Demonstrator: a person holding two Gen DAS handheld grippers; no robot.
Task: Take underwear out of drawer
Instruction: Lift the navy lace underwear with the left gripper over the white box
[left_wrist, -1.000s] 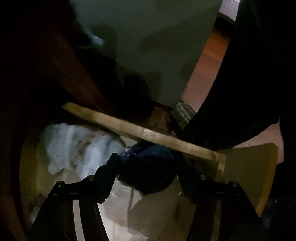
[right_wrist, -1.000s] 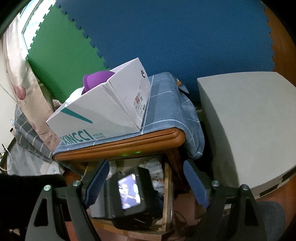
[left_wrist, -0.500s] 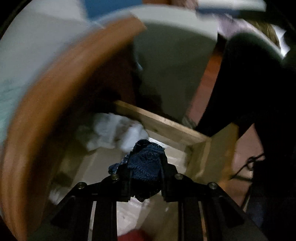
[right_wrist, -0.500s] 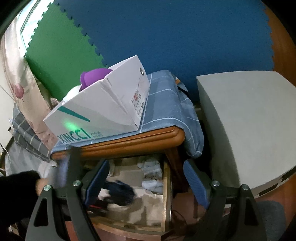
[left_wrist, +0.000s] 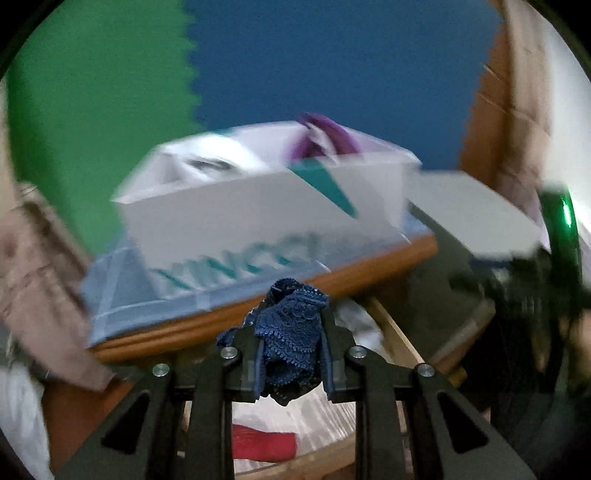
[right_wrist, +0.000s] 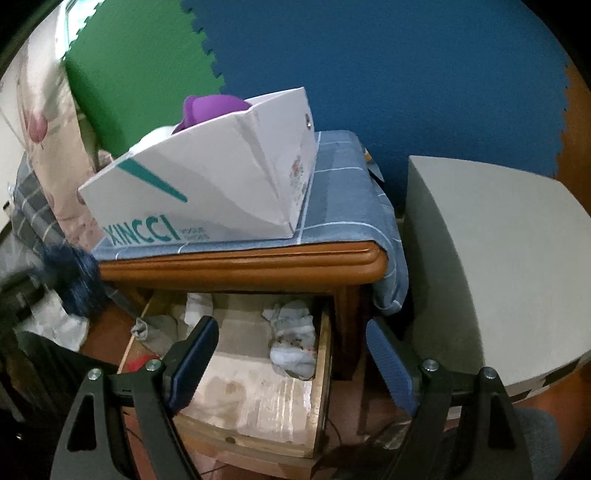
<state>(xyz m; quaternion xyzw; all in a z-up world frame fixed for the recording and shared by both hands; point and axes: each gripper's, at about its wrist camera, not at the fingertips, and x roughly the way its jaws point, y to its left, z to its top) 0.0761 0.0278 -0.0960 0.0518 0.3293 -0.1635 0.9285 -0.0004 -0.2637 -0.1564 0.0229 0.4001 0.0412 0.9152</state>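
Above drawer (right_wrist: 317, 373), left gripper (left_wrist: 291, 354) clamps blue underwear (left_wrist: 290, 328).

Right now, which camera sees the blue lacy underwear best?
The left wrist view. The blue lacy underwear sits sharp and close there, pinched in the left gripper, so you can see the lace. The right wrist view shows it only as a dark blue blur at the left edge, outside the open drawer.

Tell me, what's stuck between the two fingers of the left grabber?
A bunched piece of dark blue lace underwear. The left gripper is shut on it, above the open drawer. The left wrist view shows it best.
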